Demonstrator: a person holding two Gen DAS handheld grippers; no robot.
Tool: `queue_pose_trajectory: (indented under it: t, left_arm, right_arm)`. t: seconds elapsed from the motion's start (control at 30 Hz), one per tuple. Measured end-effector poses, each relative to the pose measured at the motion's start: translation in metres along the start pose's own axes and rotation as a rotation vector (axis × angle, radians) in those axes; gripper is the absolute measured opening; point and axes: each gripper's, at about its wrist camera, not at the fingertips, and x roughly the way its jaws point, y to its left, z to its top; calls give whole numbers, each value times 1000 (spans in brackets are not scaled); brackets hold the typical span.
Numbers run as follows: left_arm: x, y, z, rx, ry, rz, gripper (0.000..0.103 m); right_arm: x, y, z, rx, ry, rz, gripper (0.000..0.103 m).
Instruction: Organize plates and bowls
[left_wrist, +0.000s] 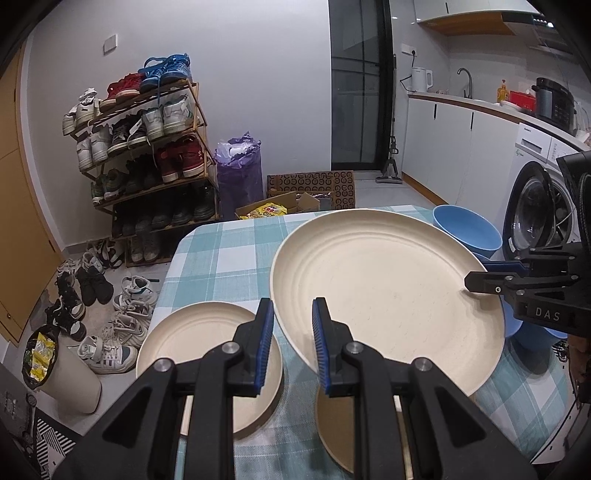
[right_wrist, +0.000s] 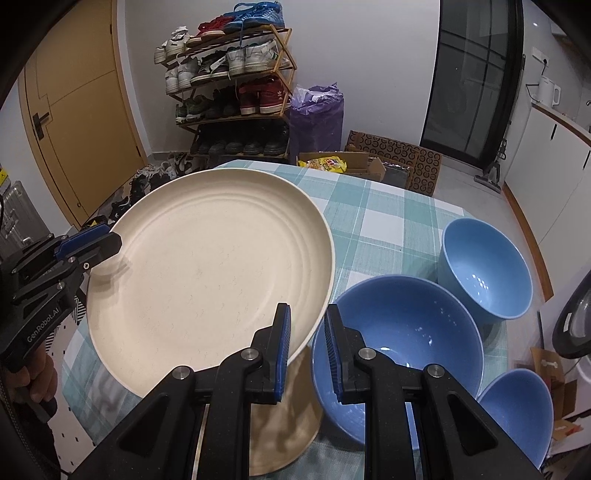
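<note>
Large cream ridged plate (right_wrist: 210, 266) — held tilted above the checked tablecloth (right_wrist: 388, 214), right gripper (right_wrist: 307, 345) clamped on its near rim, left gripper (right_wrist: 107, 245) on the far-left rim. Second cream plate (right_wrist: 284, 424) beneath. Three blue bowls (right_wrist: 402, 332) alongside, right.

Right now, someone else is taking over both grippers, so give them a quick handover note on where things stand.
Left gripper: shut on the large cream plate, gripping its near rim.
Right gripper: shut on the same plate's opposite rim; the plate is lifted and tilted above the checked tablecloth.
On the table: a smaller cream plate, another cream plate partly under the lifted one, and three blue bowls, unstacked.
Done: large plate picked up.
Left: set it down, stack plates, nest bowls.
</note>
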Motion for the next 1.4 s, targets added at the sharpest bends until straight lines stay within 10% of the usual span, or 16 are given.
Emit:
queue_pose_trajectory:
  t: [1.4]
  left_arm:
    - [3,-10,-76,-41,46,-16,19]
  right_arm:
    - [21,21,-89,-14,22,-21,19]
